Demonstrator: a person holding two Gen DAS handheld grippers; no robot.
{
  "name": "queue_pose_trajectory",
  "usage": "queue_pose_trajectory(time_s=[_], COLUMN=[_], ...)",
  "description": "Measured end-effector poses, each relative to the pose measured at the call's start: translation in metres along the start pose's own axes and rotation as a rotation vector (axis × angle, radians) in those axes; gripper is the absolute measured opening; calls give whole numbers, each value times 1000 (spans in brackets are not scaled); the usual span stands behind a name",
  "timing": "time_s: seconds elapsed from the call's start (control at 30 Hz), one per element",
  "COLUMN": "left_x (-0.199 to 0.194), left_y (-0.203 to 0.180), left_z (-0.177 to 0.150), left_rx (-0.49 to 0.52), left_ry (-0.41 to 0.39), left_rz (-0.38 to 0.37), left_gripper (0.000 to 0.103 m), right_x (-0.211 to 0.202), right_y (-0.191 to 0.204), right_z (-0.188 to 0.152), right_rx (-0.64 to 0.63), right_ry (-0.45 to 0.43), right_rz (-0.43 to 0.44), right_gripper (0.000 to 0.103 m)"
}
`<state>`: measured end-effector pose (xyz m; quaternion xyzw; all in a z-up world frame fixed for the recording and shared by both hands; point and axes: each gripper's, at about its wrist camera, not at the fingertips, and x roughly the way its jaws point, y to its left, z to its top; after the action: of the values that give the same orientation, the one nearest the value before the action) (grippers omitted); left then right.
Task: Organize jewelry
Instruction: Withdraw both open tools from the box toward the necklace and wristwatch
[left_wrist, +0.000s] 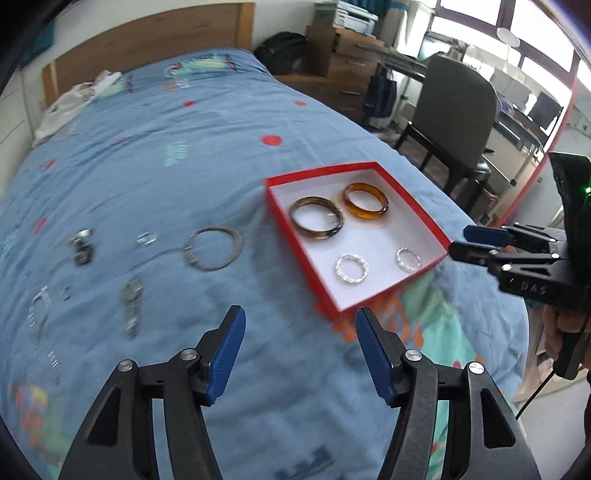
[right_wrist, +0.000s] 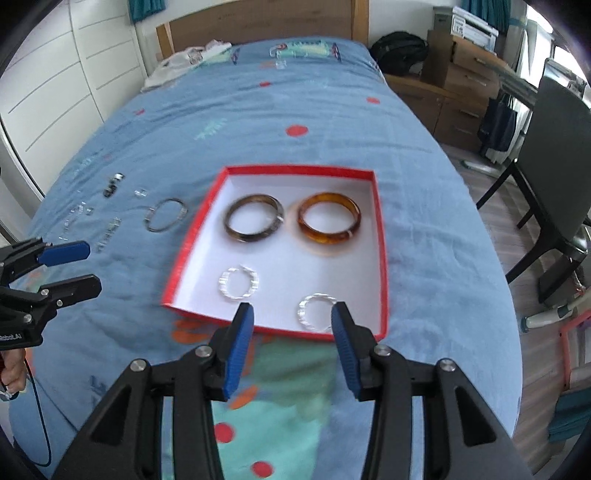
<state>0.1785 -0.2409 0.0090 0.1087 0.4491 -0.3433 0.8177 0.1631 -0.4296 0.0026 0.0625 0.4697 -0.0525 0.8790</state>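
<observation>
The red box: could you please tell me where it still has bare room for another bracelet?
The red box is mostly taken: two brown bangles fill the far half, two silver bracelets the near. Only narrow strips remain between the rows and along the walls.

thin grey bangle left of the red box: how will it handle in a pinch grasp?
The thin grey bangle looks like a rigid metal hoop, so probably stiff and light. It lies flat on the soft bedspread, so tongs may struggle getting under it. Set on edge, it could roll.
</observation>
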Motion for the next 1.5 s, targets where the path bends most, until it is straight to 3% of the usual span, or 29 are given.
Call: queue_pose_trajectory(time_s=[0.57,0.8,1.07,1.5], left_x=[-133,-166,-172,-136], left_y=[93,134,157,199], left_z=[-110,-144,-156,-150], left_rx=[-126,-217,-272,-389], left_ry=[-119,-146,-169,-122], left_rz=[199,239,297,396], left_gripper=[62,70,75,77], right_x=[-95,-105,-93,-33], right_y=[117,160,188,193], right_z=[-18,-26,-18,-6], right_rx=[-46,-83,-105,-100], right_ry=[-149,-166,-191,-147], right_rz=[48,48,91,143], right_gripper=[42,42,42,42])
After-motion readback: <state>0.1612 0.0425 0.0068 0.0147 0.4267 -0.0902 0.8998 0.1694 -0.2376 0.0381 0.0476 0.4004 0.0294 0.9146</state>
